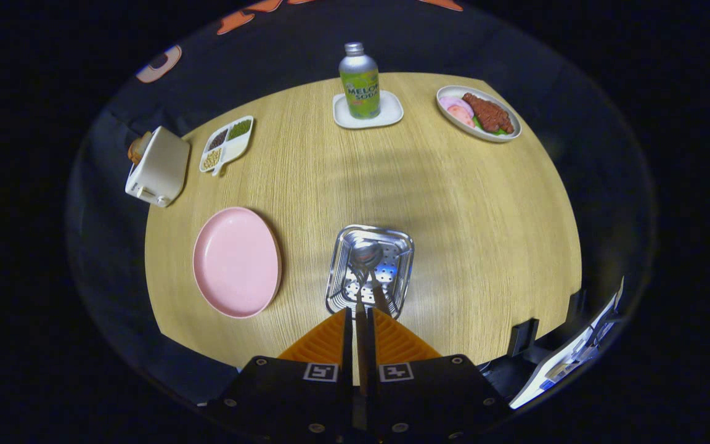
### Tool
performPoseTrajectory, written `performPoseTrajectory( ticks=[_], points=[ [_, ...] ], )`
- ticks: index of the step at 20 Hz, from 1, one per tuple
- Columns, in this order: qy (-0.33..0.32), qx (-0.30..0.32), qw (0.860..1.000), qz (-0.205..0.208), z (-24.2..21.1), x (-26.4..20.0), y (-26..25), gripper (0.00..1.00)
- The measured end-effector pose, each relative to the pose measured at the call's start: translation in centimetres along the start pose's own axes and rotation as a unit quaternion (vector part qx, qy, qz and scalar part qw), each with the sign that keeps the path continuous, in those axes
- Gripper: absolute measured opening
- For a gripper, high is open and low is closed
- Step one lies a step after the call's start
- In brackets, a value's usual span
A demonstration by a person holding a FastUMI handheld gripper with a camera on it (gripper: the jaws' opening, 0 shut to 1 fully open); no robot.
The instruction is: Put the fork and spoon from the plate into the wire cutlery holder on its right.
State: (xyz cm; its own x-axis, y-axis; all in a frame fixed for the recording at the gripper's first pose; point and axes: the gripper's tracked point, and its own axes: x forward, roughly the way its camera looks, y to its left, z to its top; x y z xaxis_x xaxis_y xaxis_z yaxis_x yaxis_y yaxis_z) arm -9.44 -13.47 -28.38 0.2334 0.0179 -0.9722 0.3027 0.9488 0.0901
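A round wooden table (453, 203) seen from above, along the fingers of a handheld gripper (362, 317). The landmark is a shiny perforated metal cutlery holder (370, 271), square with rounded corners, standing just ahead of the fingers. The fingers are clenched on a thin metal handle, which runs from between them down into the holder. A spoon (367, 254) has its bowl inside the holder, with a second metal handle beside it; which of the two handles the fingers grip cannot be told, and the fork cannot be made out clearly. Left of the holder, apart from it, lies a pink plate (236, 262). Far beyond the holder a green drink bottle (359, 82) stands on a small white tray (392, 114). Beyond and right of the holder sits a dish of food (478, 113). Beyond and left are a divided snack dish (227, 144) and a white toaster (158, 166).
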Motion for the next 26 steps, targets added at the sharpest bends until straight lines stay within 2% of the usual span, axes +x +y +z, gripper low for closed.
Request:
performPoseTrajectory(
  ticks=[2, 4, 6, 7, 8, 12, 13, 15, 17, 20, 23, 26],
  points=[
    [-0.087, 0.014, 0.996, 0.02, 3.4, -1.5, 0.9, 0.09],
    [-0.167, 0.011, 0.986, 0.029, 6.0, -3.5, 1.0, 0.09],
    [-0.245, 0.0, 0.969, 0.034, 8.3, -5.7, 1.3, 0.12],
    [-0.277, -0.007, 0.96, 0.036, 9.1, -6.7, 1.5, 0.2],
    [-0.309, -0.013, 0.95, 0.039, 9.9, -7.7, 1.9, 0.21],
    [-0.439, -0.038, 0.898, 0.018, 12.6, -11.6, 2.8, 0.61],
    [-0.463, -0.044, 0.885, 0.007, 13.0, -12.5, 2.8, 0.74],
    [-0.493, -0.046, 0.869, -0.003, 13.2, -13.8, 3.4, 0.89],
    [-0.51, -0.038, 0.859, -0.008, 13.4, -14.5, 3.9, 0.95],
    [-0.542, -0.028, 0.84, -0.024, 14.2, -15.3, 3.8, 0.96],
    [-0.552, -0.028, 0.833, -0.033, 14.3, -15.3, 4.3, 0.96],
    [-0.55, -0.032, 0.834, -0.03, 14.2, -14.8, 5.5, 0.96]
  ],
)
